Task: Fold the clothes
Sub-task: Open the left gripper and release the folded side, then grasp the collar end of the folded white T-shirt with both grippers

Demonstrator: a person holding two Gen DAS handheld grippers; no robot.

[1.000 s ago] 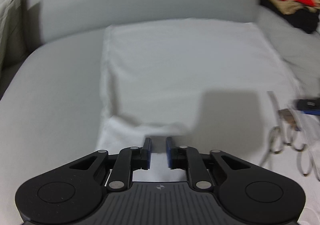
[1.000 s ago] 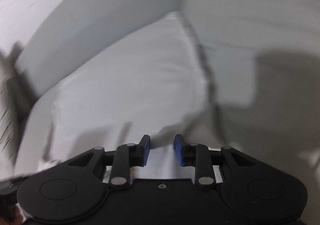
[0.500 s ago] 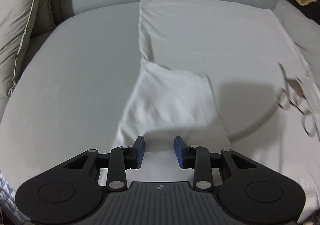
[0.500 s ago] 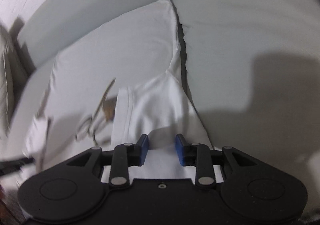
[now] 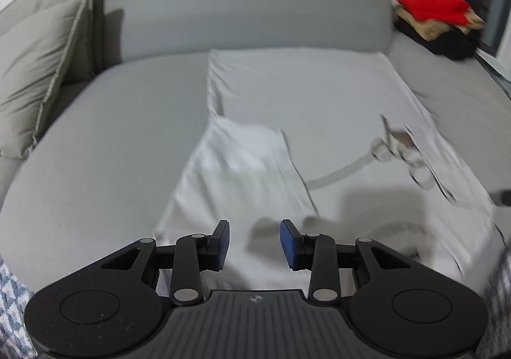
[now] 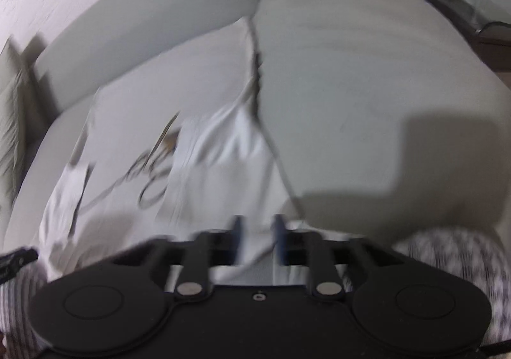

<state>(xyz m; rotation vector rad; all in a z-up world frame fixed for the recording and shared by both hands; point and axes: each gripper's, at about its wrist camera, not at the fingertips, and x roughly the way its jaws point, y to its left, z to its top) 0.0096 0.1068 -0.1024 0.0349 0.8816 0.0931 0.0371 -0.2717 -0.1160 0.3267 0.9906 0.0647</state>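
The white cotton T-shirt (image 5: pixel 242 173) is lying spread on the grey fabric sofa (image 5: pixel 95 148) ahead of both jaws, sleeves folded inward, body not yet folded. The left gripper (image 5: pixel 254 244) and right gripper (image 6: pixel 257 236) are hovering parted, gripping nothing.

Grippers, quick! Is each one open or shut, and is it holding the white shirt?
Left gripper: open, holding nothing, above the white shirt.
Right gripper: blurry; looks open, nothing clearly held.
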